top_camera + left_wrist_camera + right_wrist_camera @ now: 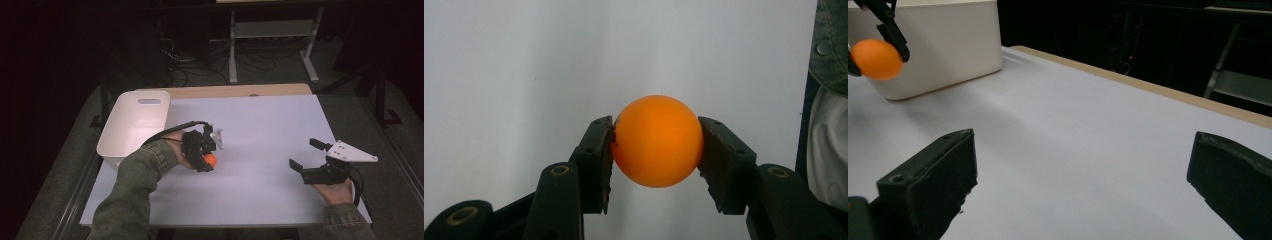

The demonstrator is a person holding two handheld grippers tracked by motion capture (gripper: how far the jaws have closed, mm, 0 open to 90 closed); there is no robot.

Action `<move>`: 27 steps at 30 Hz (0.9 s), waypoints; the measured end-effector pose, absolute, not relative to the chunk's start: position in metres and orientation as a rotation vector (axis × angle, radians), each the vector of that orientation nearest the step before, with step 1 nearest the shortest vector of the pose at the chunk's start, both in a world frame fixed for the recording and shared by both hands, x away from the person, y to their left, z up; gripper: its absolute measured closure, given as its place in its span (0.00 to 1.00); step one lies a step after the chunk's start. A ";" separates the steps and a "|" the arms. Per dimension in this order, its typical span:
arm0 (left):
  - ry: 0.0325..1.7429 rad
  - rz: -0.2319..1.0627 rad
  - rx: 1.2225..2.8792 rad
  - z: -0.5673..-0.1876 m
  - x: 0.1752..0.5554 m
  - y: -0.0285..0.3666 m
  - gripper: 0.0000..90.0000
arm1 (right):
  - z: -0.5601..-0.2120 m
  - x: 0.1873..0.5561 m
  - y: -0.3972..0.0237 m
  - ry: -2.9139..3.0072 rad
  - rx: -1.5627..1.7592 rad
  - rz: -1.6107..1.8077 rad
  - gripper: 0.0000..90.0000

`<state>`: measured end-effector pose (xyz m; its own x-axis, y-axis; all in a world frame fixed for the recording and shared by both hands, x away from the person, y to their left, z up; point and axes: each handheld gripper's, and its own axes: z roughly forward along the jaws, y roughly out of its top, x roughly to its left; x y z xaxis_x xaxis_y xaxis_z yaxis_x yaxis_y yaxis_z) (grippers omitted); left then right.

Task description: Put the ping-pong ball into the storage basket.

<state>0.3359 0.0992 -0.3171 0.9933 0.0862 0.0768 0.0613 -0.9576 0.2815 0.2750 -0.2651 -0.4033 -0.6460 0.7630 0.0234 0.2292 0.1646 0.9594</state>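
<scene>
One orange ball (211, 160), one white bin (131, 127), two tools: left tool (207, 156), right tool (306, 153).

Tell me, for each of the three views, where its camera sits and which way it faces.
High view: above the person's side, looking forward and down on the white table; both sleeves, hands, left gripper and right gripper show.
Left gripper view: rides the left gripper, facing the tabletop; its two black jaws clamp the orange ball.
Right gripper view: rides the right gripper, looking low across the table toward the white bin; its jaws stand wide apart.
Shared: the ball, the bin and the table appear in the high and right gripper views.
</scene>
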 end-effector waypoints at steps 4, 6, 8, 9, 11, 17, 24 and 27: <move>0.110 0.141 2.854 -0.311 0.336 0.102 0.56 | -0.403 0.275 -0.265 1.979 0.937 1.494 0.00; 0.114 0.143 2.851 -0.307 0.336 0.104 0.56 | -0.404 0.275 -0.265 1.979 0.940 1.492 0.00; 0.116 0.144 2.851 -0.305 0.336 0.105 0.56 | -0.404 0.275 -0.265 1.979 0.942 1.492 0.00; 0.115 0.143 2.851 -0.304 0.335 0.105 0.56 | -0.403 0.275 -0.265 1.976 0.944 1.493 0.00; 0.111 0.147 2.853 -0.303 0.335 0.107 0.56 | -0.403 0.275 -0.265 1.977 0.942 1.494 0.00; 0.109 0.160 2.862 -0.294 0.336 0.109 0.56 | -0.404 0.276 -0.264 1.983 0.943 1.492 0.00; 0.083 0.177 2.868 -0.282 0.334 0.109 0.56 | -0.404 0.276 -0.264 1.985 0.940 1.484 0.00; 0.074 0.178 2.876 -0.278 0.334 0.108 0.56 | -0.404 0.276 -0.264 1.986 0.942 1.485 0.00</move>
<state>0.3340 0.1080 -0.2779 0.9912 0.0662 0.1147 0.0345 -0.9654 0.2586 0.2762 -0.2637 -0.4041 -0.6457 0.7632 0.0230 0.2378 0.1723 0.9559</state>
